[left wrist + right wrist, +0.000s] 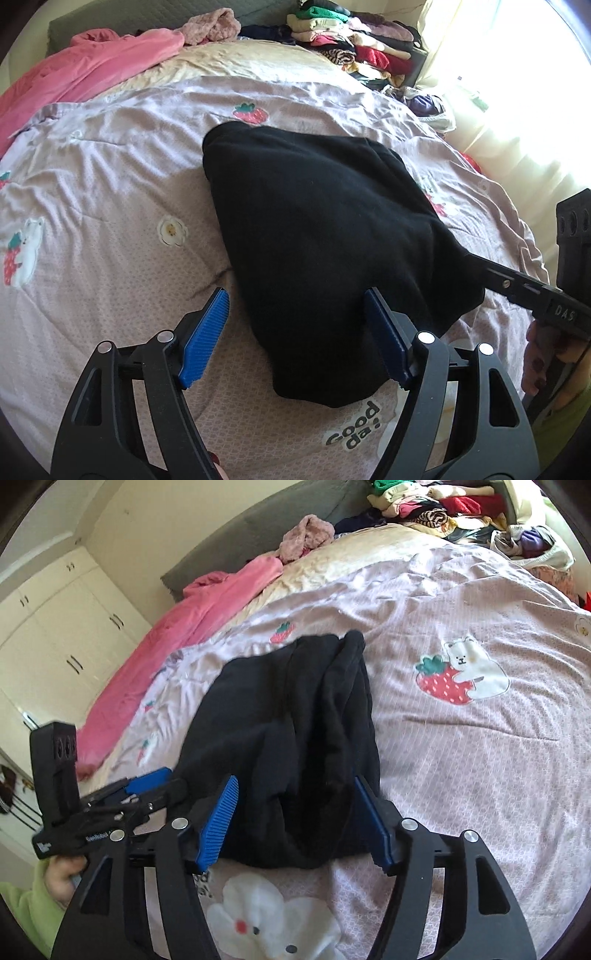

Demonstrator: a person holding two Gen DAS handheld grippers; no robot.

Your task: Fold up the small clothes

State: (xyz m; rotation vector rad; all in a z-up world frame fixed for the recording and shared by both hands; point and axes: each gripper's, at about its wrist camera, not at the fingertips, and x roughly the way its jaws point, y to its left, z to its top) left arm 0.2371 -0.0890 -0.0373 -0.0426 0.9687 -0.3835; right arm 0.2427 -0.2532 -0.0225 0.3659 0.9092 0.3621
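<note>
In the left wrist view my left gripper (295, 332) hangs spread and released over the near edge of the black garment (314, 229), which lies partly folded mid-quilt (110, 177). In the right wrist view my right gripper (295, 819) straddles that garment's near end, unclenched and gripping nothing, so I judge further folds remain.

Bright daylight enters through the curtain (517, 110), blown out to white glare in the left wrist view. Both fisheye views bend strongly at the edges, with dark vignetted corners. Focus is fairly sharp throughout.
</note>
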